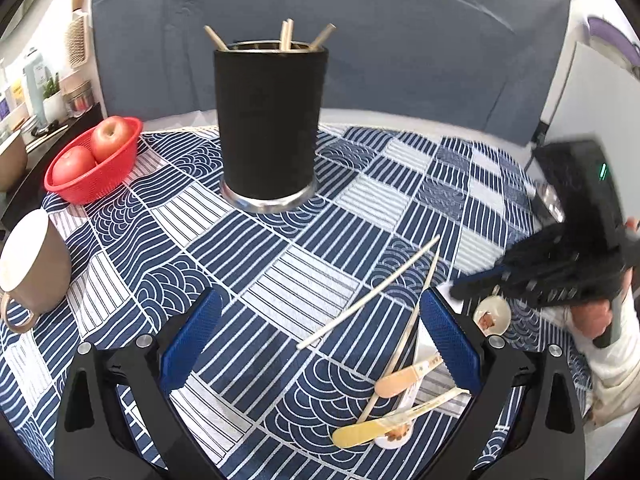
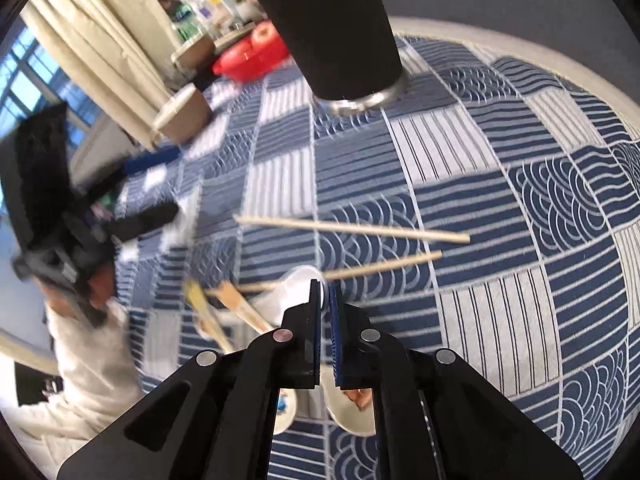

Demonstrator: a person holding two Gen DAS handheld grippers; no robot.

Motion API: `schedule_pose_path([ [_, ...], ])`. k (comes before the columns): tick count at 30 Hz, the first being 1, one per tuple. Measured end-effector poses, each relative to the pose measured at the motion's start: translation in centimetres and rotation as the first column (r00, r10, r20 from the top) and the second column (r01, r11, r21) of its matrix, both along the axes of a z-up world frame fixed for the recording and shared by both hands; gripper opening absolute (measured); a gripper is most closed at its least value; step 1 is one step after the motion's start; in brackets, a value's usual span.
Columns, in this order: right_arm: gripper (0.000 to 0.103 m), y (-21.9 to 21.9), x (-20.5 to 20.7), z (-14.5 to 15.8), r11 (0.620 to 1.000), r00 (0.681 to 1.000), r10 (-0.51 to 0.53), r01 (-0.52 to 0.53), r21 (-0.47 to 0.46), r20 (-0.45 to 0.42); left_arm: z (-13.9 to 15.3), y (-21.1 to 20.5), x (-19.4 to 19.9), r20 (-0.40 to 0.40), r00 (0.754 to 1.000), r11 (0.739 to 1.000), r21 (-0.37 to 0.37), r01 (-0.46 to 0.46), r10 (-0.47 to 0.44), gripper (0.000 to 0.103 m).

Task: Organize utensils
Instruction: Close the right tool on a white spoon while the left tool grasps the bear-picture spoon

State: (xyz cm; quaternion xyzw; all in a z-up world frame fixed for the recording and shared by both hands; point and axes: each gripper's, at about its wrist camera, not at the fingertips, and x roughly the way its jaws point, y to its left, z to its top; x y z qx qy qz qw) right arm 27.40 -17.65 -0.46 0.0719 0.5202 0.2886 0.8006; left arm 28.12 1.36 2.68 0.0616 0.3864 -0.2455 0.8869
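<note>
A black utensil holder [image 1: 270,120] stands on the blue patterned tablecloth [image 1: 280,272] with several chopsticks in it; it also shows in the right wrist view [image 2: 340,32]. Two loose chopsticks [image 1: 368,294] [image 2: 352,228] lie on the cloth. An orange spreader [image 1: 404,376], a yellow spreader [image 1: 372,430] and a white spoon lie by my left gripper's right finger. My left gripper [image 1: 320,340] is open and empty above the cloth. My right gripper [image 2: 326,296] is shut on a white ceramic spoon [image 2: 348,404], seen in the left wrist view [image 1: 493,314] at the right.
A red basket [image 1: 92,168] with two apples stands at the back left. A brown mug [image 1: 34,264] stands at the left edge. A blue-grey sofa back rises behind the table. Shelves with bottles are at the far left.
</note>
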Motion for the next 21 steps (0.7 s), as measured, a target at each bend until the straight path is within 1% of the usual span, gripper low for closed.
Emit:
schedule_pose_path([
  [4, 0.004, -0.1, 0.0, 1.6, 1.000, 0.997, -0.019, 0.020, -0.022, 0.076, -0.7, -1.2, -0.3, -0.012, 0.999, 0.999, 0.014, 0.046, -0.046, 0.097],
  [7, 0.004, -0.3, 0.5, 2.0, 0.997, 0.995, -0.058, 0.061, -0.045, 0.079, -1.5, -2.1, -0.5, -0.016, 0.998, 0.998, 0.037, 0.055, -0.054, 0.097],
  [12, 0.005, -1.1, 0.8, 3.2, 0.995, 0.989, -0.092, 0.095, -0.016, 0.111, -2.6, -3.2, -0.9, -0.046, 0.994, 0.994, 0.025, 0.105, -0.103, 0.097],
  [13, 0.005, -1.3, 0.9, 3.4, 0.995, 0.988, -0.100, 0.102, -0.012, 0.115, -2.9, -3.6, -1.0, -0.054, 0.992, 0.993, 0.029, 0.116, -0.114, 0.096],
  [15, 0.005, -1.5, 0.8, 3.7, 0.994, 0.987, -0.107, 0.107, 0.004, 0.122, -3.5, -4.1, -1.2, -0.083, 0.985, 0.988, 0.029, 0.152, -0.149, 0.090],
  [16, 0.005, -1.5, 0.7, 3.9, 0.994, 0.986, -0.107, 0.107, 0.006, 0.126, -3.8, -4.4, -1.2, -0.101, 0.981, 0.985, 0.023, 0.171, -0.168, 0.084],
  [17, 0.005, -1.6, 0.7, 4.1, 0.994, 0.985, -0.111, 0.111, 0.009, 0.133, -3.9, -4.5, -1.2, -0.112, 0.978, 0.983, 0.016, 0.181, -0.178, 0.074],
  [18, 0.005, -1.6, 0.6, 4.4, 0.994, 0.985, -0.110, 0.108, 0.019, 0.136, -4.1, -4.6, -1.1, -0.125, 0.975, 0.982, 0.008, 0.189, -0.186, 0.068],
  [19, 0.005, -1.6, 0.4, 4.6, 0.994, 0.984, -0.109, 0.107, 0.025, 0.139, -4.2, -4.7, -1.0, -0.130, 0.974, 0.982, 0.009, 0.190, -0.187, 0.051],
  [20, 0.005, -1.7, 0.4, 4.9, 0.993, 0.983, -0.115, 0.111, 0.037, 0.145, -4.2, -4.8, -1.0, -0.131, 0.973, 0.981, 0.010, 0.192, -0.189, 0.030],
  [21, 0.005, -1.6, 0.1, 5.2, 0.993, 0.982, -0.113, 0.107, 0.045, 0.150, -4.2, -4.9, -1.0, -0.133, 0.970, 0.979, 0.009, 0.205, -0.202, 0.030],
])
